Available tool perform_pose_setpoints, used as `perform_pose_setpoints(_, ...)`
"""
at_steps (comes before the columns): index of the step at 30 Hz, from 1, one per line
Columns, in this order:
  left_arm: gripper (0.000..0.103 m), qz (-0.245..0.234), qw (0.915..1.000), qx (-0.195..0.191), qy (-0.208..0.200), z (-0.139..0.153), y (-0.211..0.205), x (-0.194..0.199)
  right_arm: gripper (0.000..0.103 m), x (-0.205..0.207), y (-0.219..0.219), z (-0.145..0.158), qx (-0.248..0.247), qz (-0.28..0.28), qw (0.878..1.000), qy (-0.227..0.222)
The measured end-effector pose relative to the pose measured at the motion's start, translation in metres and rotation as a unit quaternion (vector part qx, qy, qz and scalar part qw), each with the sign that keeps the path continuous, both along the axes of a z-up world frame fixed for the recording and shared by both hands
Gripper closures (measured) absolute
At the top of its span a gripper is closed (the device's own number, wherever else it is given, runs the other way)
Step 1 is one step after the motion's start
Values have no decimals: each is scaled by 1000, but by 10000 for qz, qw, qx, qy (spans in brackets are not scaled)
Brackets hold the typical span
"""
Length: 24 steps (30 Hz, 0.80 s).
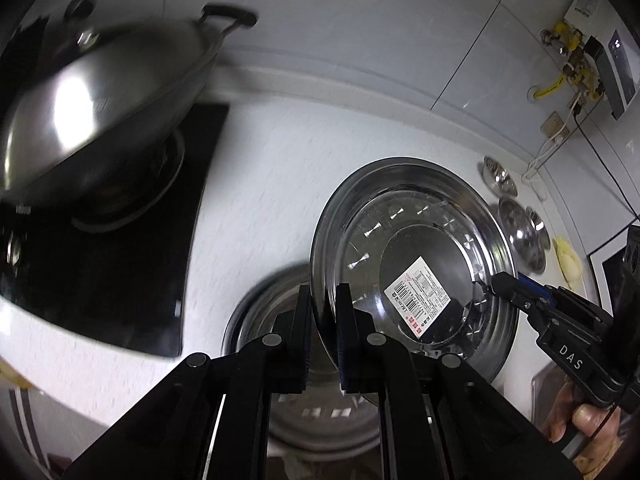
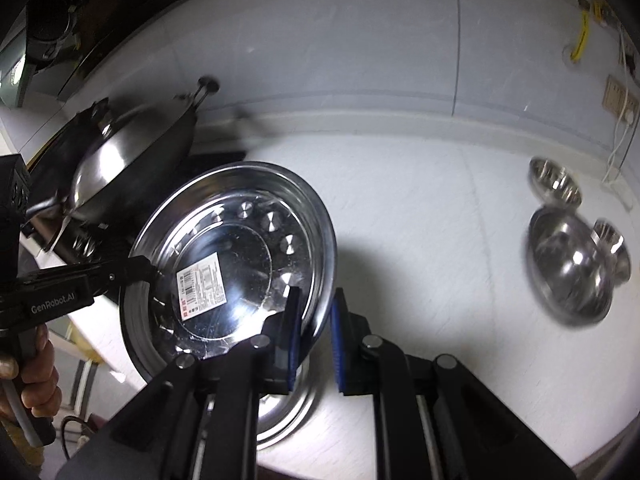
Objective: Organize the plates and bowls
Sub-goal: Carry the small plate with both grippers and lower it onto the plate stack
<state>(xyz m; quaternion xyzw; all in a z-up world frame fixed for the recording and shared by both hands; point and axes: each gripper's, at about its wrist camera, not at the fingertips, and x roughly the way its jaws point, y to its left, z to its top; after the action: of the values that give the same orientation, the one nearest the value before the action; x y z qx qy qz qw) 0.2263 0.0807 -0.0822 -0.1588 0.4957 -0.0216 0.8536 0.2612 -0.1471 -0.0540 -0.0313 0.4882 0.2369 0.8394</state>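
A steel plate (image 1: 412, 256) with a barcode sticker is held tilted above the counter, over another steel plate (image 1: 320, 412) lying flat beneath it. My left gripper (image 1: 324, 320) is shut on the plate's left rim. My right gripper (image 2: 316, 332) straddles the opposite rim of the same plate (image 2: 240, 248), its jaws close around the edge. The right gripper also shows in the left wrist view (image 1: 496, 284), and the left gripper shows in the right wrist view (image 2: 144, 270). The lower plate (image 2: 288, 412) shows under the right fingers.
A lidded steel wok (image 1: 92, 100) sits on a black stove (image 1: 120, 264) at the left. Several steel bowls (image 2: 572, 256) stand on the white counter (image 2: 420, 220) at the right. A tiled wall with pipes and sockets (image 1: 568, 56) runs behind.
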Motion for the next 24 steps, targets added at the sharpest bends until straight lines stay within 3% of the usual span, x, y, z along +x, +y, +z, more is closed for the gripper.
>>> perform_pose_setpoints(4, 95, 44, 9996, -56, 266, -16, 5, -23, 91, -7, 1, -20, 54, 43, 9995, 306)
perform_pose_setpoints(12, 95, -285, 9969, -147, 722, -59, -2, -21, 90, -24, 2, -64, -143, -216, 9961, 847)
perform_pose_setpoints(24, 94, -555, 9945, 11, 885, -86, -4, -18, 91, -27, 4, -96, -309, -387, 9920, 1158)
